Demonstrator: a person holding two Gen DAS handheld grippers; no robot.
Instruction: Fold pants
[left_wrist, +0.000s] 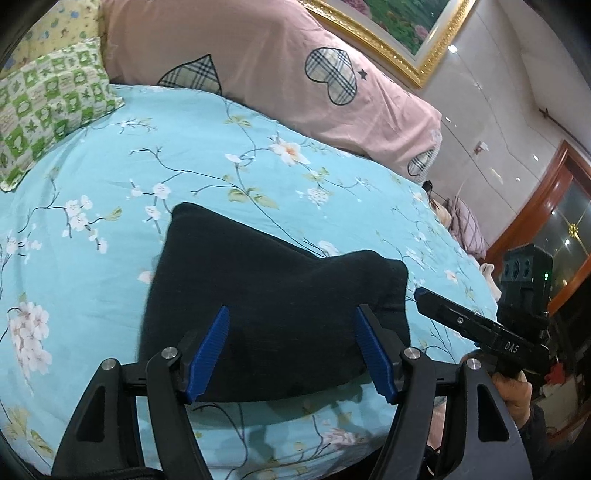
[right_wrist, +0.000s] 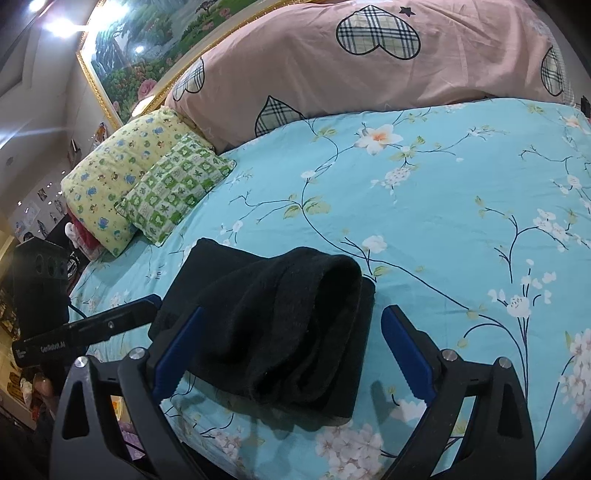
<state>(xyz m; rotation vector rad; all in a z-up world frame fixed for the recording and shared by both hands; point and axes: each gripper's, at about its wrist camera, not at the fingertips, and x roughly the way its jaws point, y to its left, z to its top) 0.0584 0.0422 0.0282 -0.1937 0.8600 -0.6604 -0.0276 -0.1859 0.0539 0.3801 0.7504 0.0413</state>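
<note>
Step in hand: I judge the folding is at or close to its end; the pants (left_wrist: 273, 295) lie as a compact black bundle, and I hold neither claw on them.
Pants, place: on the blue flowered bedsheet (left_wrist: 110, 177), near the near edge of the bed, well apart from the green checked pillow (right_wrist: 173, 192) and the pink quilt (left_wrist: 258, 70) at the far side.
Left claw (left_wrist: 291, 354): released; my blue pads (left_wrist: 212, 354) stand apart over the near part of the bundle, with nothing pinched between them.
Right claw (right_wrist: 291, 354): released and spread wide; the bundle lies between and beyond my pads without either pressing on it. In the left view this claw shows at the right, its tip just beside the bundle's right corner.
Pants, shape: a flat folded layer below, with a rolled, open-mouthed hump lying on top toward the right side.
Pants, long axis: in the right view it runs from near to far, leaning left; the rounded opening of the hump points to the far right.
Next move, as I judge it: press the hump flat, or pinch its far edge and lay it squarely over the lower layer, so the stack lies even.
</note>
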